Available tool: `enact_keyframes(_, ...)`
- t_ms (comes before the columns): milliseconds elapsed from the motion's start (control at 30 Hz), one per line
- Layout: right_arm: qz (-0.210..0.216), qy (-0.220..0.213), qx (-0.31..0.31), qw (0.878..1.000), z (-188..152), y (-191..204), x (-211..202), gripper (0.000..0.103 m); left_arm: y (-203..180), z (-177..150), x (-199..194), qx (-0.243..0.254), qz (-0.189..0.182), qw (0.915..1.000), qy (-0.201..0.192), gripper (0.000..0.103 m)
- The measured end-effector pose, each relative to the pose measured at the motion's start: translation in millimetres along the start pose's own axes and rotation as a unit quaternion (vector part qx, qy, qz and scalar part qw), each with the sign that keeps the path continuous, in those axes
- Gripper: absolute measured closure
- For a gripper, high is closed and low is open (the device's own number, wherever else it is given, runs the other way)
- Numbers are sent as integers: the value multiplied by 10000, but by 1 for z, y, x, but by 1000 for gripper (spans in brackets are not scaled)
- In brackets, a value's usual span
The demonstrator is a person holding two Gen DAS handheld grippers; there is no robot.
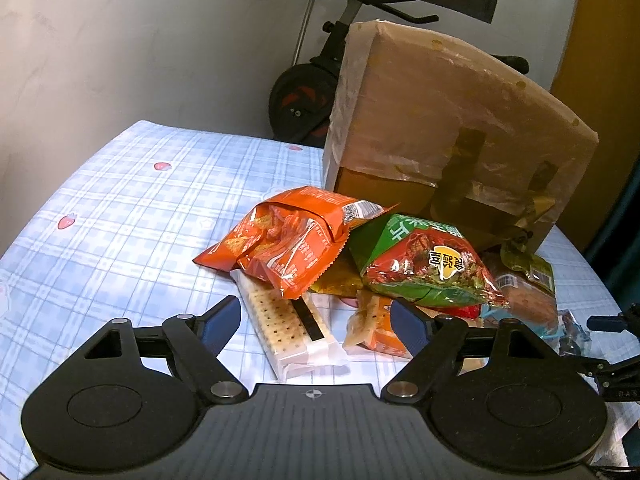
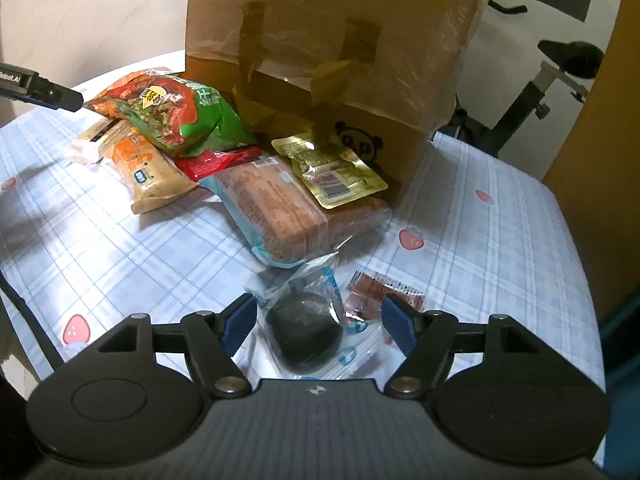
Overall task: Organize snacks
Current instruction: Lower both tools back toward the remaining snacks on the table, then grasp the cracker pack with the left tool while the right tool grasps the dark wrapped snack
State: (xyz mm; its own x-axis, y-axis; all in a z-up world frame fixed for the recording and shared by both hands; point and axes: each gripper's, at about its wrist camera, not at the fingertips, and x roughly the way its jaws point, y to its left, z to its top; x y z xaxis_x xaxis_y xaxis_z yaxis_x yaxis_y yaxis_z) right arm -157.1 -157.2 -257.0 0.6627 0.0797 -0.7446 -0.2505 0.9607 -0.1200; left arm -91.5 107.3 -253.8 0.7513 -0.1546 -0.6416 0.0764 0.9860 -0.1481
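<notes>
A pile of snacks lies on the checked tablecloth before a cardboard box point(image 1: 460, 120). My left gripper point(image 1: 316, 324) is open, its jaws either side of a white cracker pack point(image 1: 284, 324). Behind it lie an orange bag point(image 1: 280, 240) and a green and red bag point(image 1: 424, 264). My right gripper point(image 2: 318, 322) is open around a clear pack holding a dark round cake point(image 2: 306, 334). A small red sachet point(image 2: 380, 292) lies beside it. Further off are a large biscuit pack point(image 2: 288, 212), a yellow pouch point(image 2: 332, 168), an orange pack point(image 2: 148, 168) and the green bag point(image 2: 180, 116).
The box point(image 2: 340, 40) stands tall at the back, wrapped in plastic and tape. An exercise bike point(image 1: 316, 80) stands behind the table. The table edge point(image 2: 576, 240) runs close on the right. The left gripper's tip point(image 2: 48, 90) shows at the far left.
</notes>
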Motion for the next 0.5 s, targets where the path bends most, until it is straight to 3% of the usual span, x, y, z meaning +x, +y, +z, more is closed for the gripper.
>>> enact_keyframes(167,184,-2,-35,9998,1,-1,1,31,-2,-1,0,-25,-5,10000,-13,19)
enact_keyframes(333,335,92,-129,9993,2,5,11,48,-3,-2,1,-38,-13,10000,0,19)
enact_keyframes(500,368,114,551,9977,5,-6,15,56,-3,-3,3,-54,-5,10000,40,19)
